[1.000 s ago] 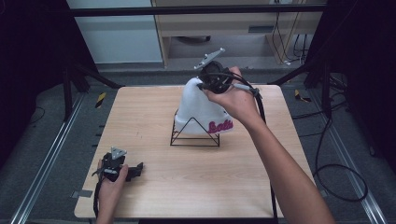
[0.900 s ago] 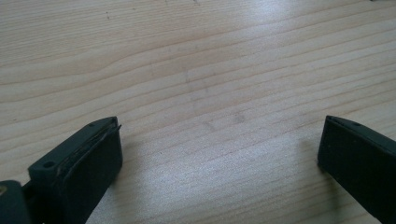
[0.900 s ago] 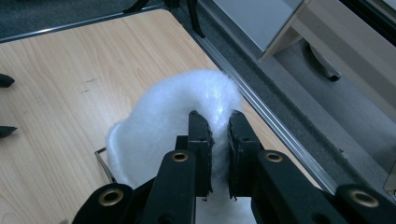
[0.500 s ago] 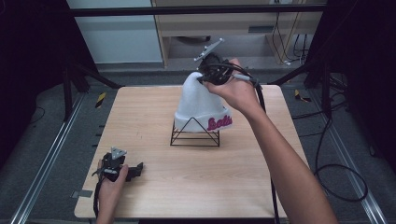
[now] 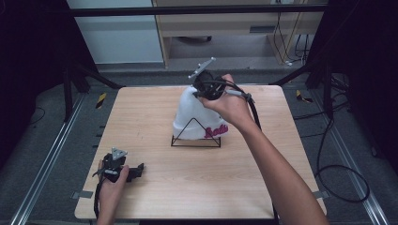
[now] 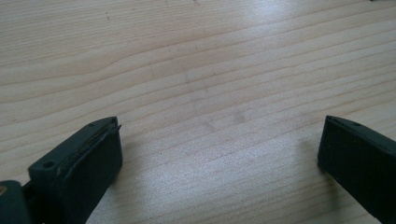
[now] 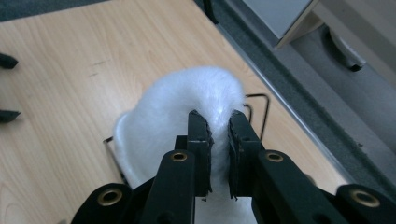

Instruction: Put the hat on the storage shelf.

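Tongs, right (image 7: 218,140): pinching the crown of the white beanie (image 5: 195,115), jaws nearly together with fabric between them.
Tongs, left (image 6: 219,154): spread wide, nothing between the jaws, lying on the bench (image 5: 155,122) at its near left corner.
Bench: pale wood; metal rails and cables on the floor around it.
Beanie: draped over a black wire stand (image 5: 195,140) mid-bench, pink lettering on the cuff.
Right hand (image 5: 230,105): reaching over the beanie from above, forearm angled across the bench.
Left hand (image 5: 110,187): low, wrapped round its tongs.
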Motion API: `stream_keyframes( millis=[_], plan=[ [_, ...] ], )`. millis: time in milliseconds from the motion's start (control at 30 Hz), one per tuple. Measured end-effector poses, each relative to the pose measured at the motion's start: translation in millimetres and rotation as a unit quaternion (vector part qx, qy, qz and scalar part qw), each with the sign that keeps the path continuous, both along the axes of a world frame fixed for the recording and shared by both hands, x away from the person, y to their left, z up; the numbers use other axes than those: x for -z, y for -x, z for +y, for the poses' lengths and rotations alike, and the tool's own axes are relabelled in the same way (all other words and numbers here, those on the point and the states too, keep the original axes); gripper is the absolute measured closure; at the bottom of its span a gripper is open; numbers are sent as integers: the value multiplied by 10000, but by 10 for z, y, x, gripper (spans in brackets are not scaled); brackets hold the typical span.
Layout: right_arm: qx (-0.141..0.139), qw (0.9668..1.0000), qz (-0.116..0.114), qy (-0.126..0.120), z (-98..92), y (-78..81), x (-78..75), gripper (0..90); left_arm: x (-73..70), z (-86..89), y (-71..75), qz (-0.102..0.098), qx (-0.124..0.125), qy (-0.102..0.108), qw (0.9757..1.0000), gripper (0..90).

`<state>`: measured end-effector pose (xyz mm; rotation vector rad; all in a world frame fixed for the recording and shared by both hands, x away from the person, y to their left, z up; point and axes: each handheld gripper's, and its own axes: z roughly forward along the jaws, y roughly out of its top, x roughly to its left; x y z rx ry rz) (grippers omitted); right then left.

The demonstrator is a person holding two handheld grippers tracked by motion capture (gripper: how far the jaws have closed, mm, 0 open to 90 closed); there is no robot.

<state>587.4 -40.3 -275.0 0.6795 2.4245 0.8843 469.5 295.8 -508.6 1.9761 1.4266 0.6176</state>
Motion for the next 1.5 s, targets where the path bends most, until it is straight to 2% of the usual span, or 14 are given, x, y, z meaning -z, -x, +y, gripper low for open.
stream_keyframes(
  millis=[133, 333, 367, 500, 633, 667, 767, 900, 1033, 1167, 1200, 1267, 1400, 1500],
  plan=[
    [-37, 9998, 172, 53, 22, 26, 197, 814, 0, 0, 0, 1, -1, 0, 10000, 0],
    [13, 9996, 284, -18, 7, 30, 348, 787, -1, 1, 0, 8, 6, -9, 10000, 0],
    [19, 9996, 294, -39, 1, 33, 348, 762, -1, 1, 0, 10, 6, -9, 10000, 0],
    [41, 9996, 205, -200, -33, 89, 311, 563, -1, 1, 0, 10, 7, -12, 10000, 0],
    [107, 9990, 48, -430, -114, 195, 204, 383, -1, 0, 0, 8, 1, -11, 10000, 0],
    [149, 9987, -54, -481, -140, 222, 181, 341, -1, 0, 0, 9, 1, -11, 10000, 0],
    [327, 9967, -245, -703, -257, 294, 138, 237, -1, 0, 0, 9, 1, -12, 10000, 0],
    [648, 9934, -351, -876, -469, 360, 194, 171, -1, -1, -1, 9, 1, -12, 10000, 0],
    [974, 9891, -359, -1040, -723, 426, 339, 139, -1, -1, -1, 8, 1, -10, 10000, 0],
    [1227, 9848, -267, -1204, -977, 540, 589, 119, -2, 1, -1, 15, 11, -26, 10000, 0],
    [1329, 9833, -217, -1221, -1023, 564, 658, 116, -2, 1, -1, 16, 10, -24, 10000, 0],
    [1394, 9828, -143, -1201, -1122, 612, 804, 114, -2, 1, -1, 16, 10, -25, 10000, 0],
    [1601, 9797, 65, -1206, -1302, 728, 1117, 110, -2, 1, -1, 15, 9, -24, 10000, 0],
    [1805, 9753, 249, -1247, -1441, 827, 1407, 109, -2, 1, -1, 15, 9, -26, 10000, 0]
  ],
)
